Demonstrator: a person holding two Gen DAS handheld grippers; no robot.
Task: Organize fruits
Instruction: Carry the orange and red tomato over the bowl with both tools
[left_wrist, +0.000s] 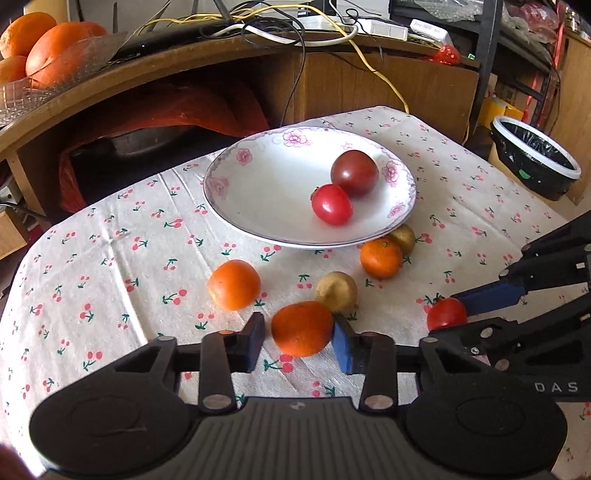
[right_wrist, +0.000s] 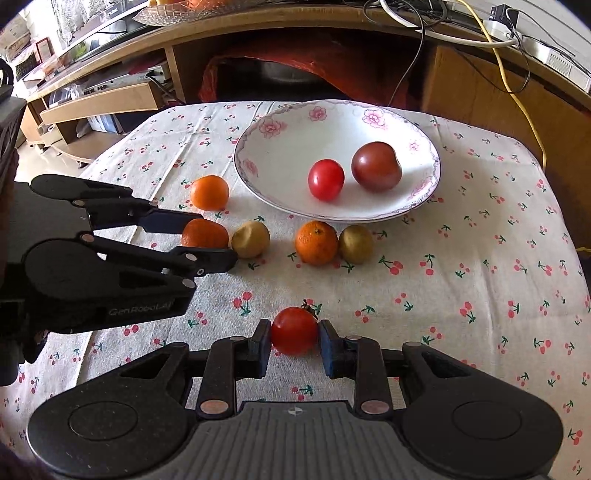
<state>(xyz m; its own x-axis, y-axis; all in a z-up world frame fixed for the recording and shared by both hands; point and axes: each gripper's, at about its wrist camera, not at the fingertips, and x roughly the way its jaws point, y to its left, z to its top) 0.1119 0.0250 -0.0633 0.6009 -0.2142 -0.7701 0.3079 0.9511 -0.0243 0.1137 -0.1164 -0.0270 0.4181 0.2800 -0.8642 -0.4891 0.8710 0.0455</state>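
Right wrist: right tool (right_wrist: 294, 341) pinches tomato (right_wrist: 294, 331); left tool (left_wrist: 300, 341) spread around orange (left_wrist: 302, 328).

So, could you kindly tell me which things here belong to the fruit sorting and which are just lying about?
Part of the job:
- floral plate, holding two tomatoes
- red tomato between the right gripper jaws
- orange between the left gripper jaws
- other oranges and yellowish fruits on the cloth

Lying about:
- bin
- cables
- glass bowl of oranges on the desk
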